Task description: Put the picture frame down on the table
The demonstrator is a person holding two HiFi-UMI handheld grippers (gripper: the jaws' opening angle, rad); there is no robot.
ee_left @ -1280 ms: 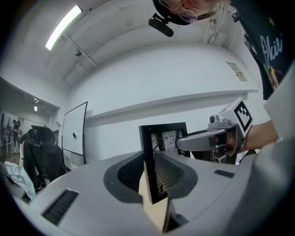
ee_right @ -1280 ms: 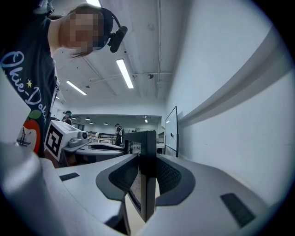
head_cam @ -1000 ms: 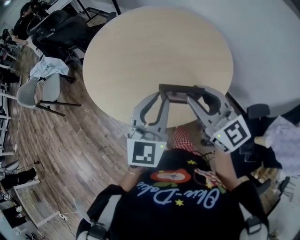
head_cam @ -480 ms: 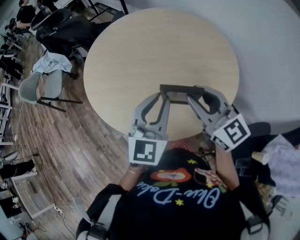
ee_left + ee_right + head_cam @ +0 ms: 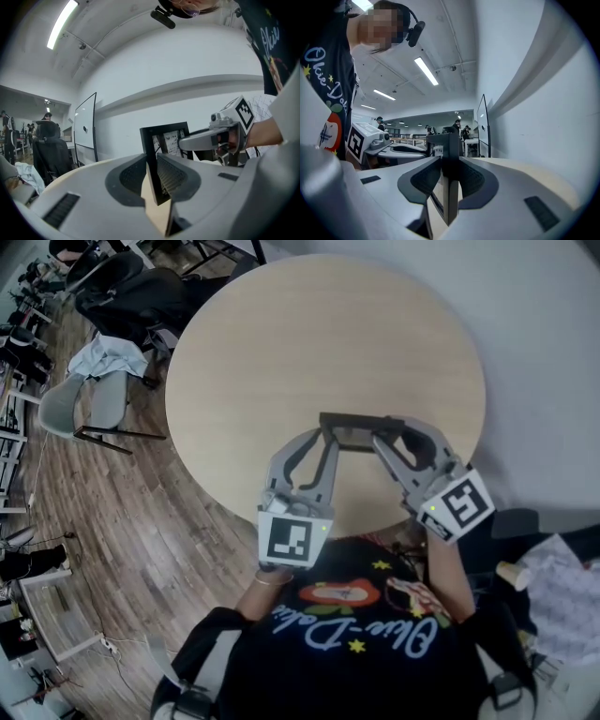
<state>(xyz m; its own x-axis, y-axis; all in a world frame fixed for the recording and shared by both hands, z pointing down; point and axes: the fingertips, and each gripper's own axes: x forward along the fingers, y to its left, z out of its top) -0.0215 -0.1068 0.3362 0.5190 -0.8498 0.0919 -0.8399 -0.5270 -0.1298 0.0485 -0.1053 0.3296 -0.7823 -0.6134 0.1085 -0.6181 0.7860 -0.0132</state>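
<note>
A black picture frame (image 5: 361, 425) hangs upright above the near edge of the round light-wood table (image 5: 309, 343), held at both ends. My left gripper (image 5: 325, 435) is shut on its left side; the left gripper view shows the frame (image 5: 165, 140) clamped edge-on between the grey jaws. My right gripper (image 5: 386, 434) is shut on its right side, and the right gripper view shows the frame's black edge (image 5: 449, 173) pinched between its jaws. The frame's underside is hidden, so I cannot tell whether it touches the tabletop.
Office chairs (image 5: 122, 296) and a grey chair draped with cloth (image 5: 89, 390) stand left of the table on the wood floor. A grey wall (image 5: 553, 352) runs along the right. Bags and papers (image 5: 562, 568) lie at the lower right.
The view has shifted slightly, so the table sits a little further right in the picture. Both grippers still hold the frame in the same pose over the table's near edge.
</note>
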